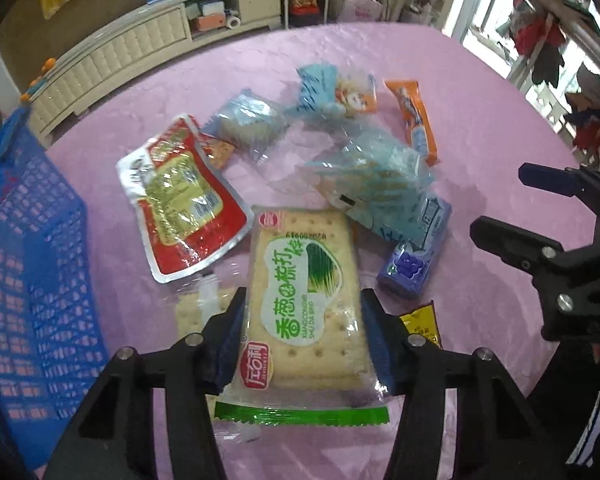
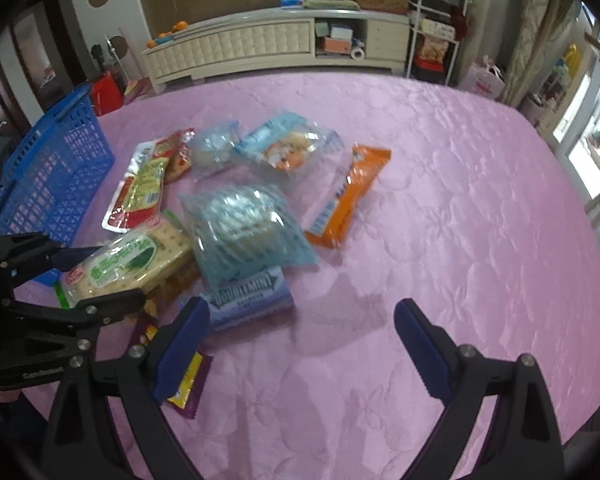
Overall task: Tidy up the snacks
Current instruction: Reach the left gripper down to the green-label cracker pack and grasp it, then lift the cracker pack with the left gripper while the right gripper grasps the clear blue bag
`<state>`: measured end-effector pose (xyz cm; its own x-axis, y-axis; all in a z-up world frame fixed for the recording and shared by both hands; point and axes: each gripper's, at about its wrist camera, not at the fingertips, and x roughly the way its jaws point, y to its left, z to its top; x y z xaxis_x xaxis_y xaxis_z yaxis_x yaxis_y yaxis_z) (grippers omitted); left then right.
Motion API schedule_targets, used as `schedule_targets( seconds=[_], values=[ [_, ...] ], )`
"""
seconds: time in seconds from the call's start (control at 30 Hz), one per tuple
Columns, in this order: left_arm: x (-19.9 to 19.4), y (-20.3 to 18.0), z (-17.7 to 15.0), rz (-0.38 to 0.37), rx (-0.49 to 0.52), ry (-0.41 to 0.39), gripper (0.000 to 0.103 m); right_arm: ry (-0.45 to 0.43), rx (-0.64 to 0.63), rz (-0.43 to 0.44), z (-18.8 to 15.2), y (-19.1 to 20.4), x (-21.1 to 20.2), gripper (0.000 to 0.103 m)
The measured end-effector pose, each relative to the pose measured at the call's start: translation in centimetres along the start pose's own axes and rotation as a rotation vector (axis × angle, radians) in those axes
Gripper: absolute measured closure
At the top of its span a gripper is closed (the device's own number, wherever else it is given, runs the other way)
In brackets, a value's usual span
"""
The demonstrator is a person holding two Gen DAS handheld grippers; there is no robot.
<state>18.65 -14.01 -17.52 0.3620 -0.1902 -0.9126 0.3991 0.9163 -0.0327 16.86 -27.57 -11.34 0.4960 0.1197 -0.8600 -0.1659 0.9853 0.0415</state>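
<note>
Pink quilted cloth [image 2: 440, 200] is spread over the table, and on it the snacks are heaped loosely near the middle, within reach of both grippers. At the table's left edge a blue basket [image 1: 32, 260] is stood — presumably the place the snacks are meant to be gathered into, though none can be seen inside it from here. The left gripper [image 1: 304, 336] is lowered over the soda cracker packet [image 1: 304, 304], the nearest piece in the heap, and its jaws are brought in on the packet's two long edges; the pads appear to be pressed against the wrapper, so the packet is judged to be gripped across its width, the narrower and stiffer way for a flat biscuit to be held. The packet is laid partly over a second cracker packet [image 1: 190, 314] and beside the red pouch [image 1: 180, 196], so a clean lift is called for if the neighbours are not to be dragged. The right gripper [image 2: 300, 344] is held above bare cloth with its jaws spread wide and nothing between them — kept clear, it seems, while the left works. Just ahead of its left finger the Doublemint gum pack [image 2: 252, 300] is lain, with the orange bar [image 2: 348, 196] farther off.
</note>
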Motion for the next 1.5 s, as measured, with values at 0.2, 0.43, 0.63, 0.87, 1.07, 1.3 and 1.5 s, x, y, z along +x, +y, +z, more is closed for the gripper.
schedule_targets(
  seconds=[0.2, 0.43, 0.63, 0.87, 1.07, 1.3, 1.5],
  values=[
    [-2.3, 2.0, -0.1, 0.015, -0.063, -0.069, 0.051, -0.013, -0.059, 0.061, 1.7, 1.1, 0.3, 0.007],
    [-2.1, 3.6, 0.9, 0.017, -0.087, -0.109, 0.051, 0.023, -0.137, 0.122, 3.5, 2.7, 2.5, 0.007],
    [-2.5, 3.0, 1.3, 0.017, -0.099, -0.107, 0.051, 0.058, -0.146, 0.143, 4.7, 2.8, 4.6, 0.017],
    [-2.0, 3.2, 1.6, 0.020, -0.114, -0.113, 0.051, 0.111, -0.185, 0.166, 5.1, 3.4, 6.7, 0.028],
    [-1.9, 2.8, 1.4, 0.020, -0.115, -0.109, 0.051, 0.110, -0.188, 0.180, 4.9, 3.3, 7.3, 0.033],
    [-5.3, 2.0, 0.8, 0.037, -0.097, -0.176, 0.051, 0.058, -0.151, 0.213, 4.3, 3.2, 4.1, 0.041],
    [-9.1, 1.7, 0.0, 0.035, -0.104, -0.231, 0.051, 0.002, -0.150, 0.204, 4.1, 3.9, 0.0, 0.041]
  ],
)
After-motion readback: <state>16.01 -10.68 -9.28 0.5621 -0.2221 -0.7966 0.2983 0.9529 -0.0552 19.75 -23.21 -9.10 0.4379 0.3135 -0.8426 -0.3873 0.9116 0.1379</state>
